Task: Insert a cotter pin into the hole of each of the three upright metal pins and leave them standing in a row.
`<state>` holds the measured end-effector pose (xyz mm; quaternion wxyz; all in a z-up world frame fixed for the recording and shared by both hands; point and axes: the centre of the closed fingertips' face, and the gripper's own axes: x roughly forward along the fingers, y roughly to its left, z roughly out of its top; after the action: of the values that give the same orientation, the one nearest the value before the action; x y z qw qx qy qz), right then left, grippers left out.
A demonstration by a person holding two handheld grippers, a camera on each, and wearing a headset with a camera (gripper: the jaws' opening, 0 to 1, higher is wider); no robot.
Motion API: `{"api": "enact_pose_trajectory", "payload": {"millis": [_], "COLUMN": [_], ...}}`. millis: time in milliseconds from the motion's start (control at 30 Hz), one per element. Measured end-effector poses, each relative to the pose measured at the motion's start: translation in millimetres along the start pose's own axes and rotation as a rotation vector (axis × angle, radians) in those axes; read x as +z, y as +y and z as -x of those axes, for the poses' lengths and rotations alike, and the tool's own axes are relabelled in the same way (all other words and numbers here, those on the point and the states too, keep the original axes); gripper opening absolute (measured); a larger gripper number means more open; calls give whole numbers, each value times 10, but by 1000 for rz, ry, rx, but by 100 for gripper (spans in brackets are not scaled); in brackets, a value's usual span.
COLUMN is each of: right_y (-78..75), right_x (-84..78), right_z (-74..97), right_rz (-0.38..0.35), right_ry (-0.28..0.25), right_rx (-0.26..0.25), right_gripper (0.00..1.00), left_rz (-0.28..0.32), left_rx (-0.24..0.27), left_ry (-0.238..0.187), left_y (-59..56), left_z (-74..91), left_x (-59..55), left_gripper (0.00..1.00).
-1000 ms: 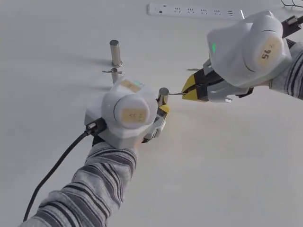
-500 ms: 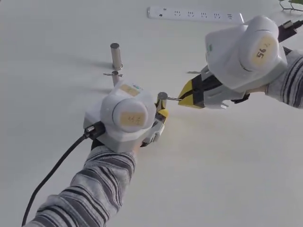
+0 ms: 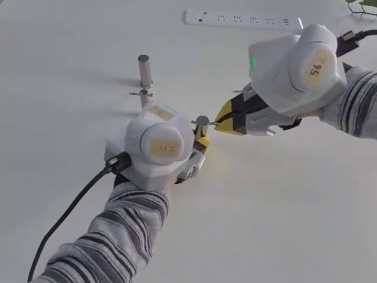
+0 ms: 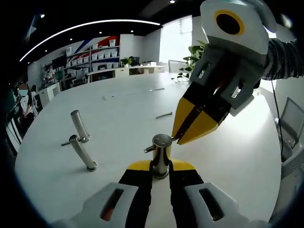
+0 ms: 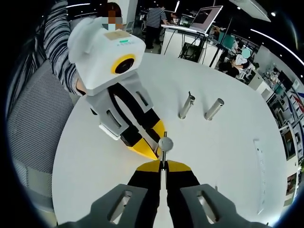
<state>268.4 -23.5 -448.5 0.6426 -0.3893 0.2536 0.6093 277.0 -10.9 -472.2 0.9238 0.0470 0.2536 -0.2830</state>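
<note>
Noting the surface first: matte white table (image 3: 283,224), smooth and wide. A white power strip (image 3: 241,17) lies at 12 o'clock in the head view. The gripper views show an open office behind: shelving with boxes, potted plants, desks, a laptop on a stand, people standing, curved ceiling strip lights.

Materials:
- Both grippers have smooth white plastic shells. The fingers are black with yellow wedge-shaped tips.
- A black cable (image 3: 70,206) runs from the left gripper toward 7 o'clock.
- Both sleeves (image 3: 118,242) are a grey-and-black striped knit.
- The pins are polished steel cylinders with flat tops. Two show a small flared foot.

Positions:
- The near metal pin (image 3: 202,122) stands upright at the centre of the head view. The left gripper (image 4: 160,166) has its fingers clenched on the pin's lower body.
- The cotter pin (image 4: 148,148) is a thin wire piece passing through the near pin's hole, with a stub poking out at 9 o'clock.
- The right gripper (image 5: 163,165) comes in from 3 o'clock in the head view. Its fingers are pinched tight on the cotter pin's other end, with the tips just beside the pin head.
- The middle metal pin (image 3: 143,97) stands at 10 o'clock from the near one, with a second cotter pin (image 3: 140,93) crossing it.
- The far metal pin (image 3: 144,69) stands just past the middle one, at 12 o'clock from it. No cotter pin is visible in it.
- A loose cotter pin (image 4: 164,115) lies flat on the table, well apart from the row.
</note>
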Motion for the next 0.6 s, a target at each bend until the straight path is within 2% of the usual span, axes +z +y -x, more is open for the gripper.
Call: {"api": "enact_pose_trajectory", "payload": {"millis": [600], "right_y": [-19], "right_x": [49], "right_z": [-38], "right_rz": [-34], "right_ry": [-25], "right_rx": [-19], "right_gripper": [2], "left_rz": [21], "left_rx": [7], "left_ry": [-4], "left_y": [1], "left_z": [-3], "left_x": [-4], "left_gripper": [10]}}
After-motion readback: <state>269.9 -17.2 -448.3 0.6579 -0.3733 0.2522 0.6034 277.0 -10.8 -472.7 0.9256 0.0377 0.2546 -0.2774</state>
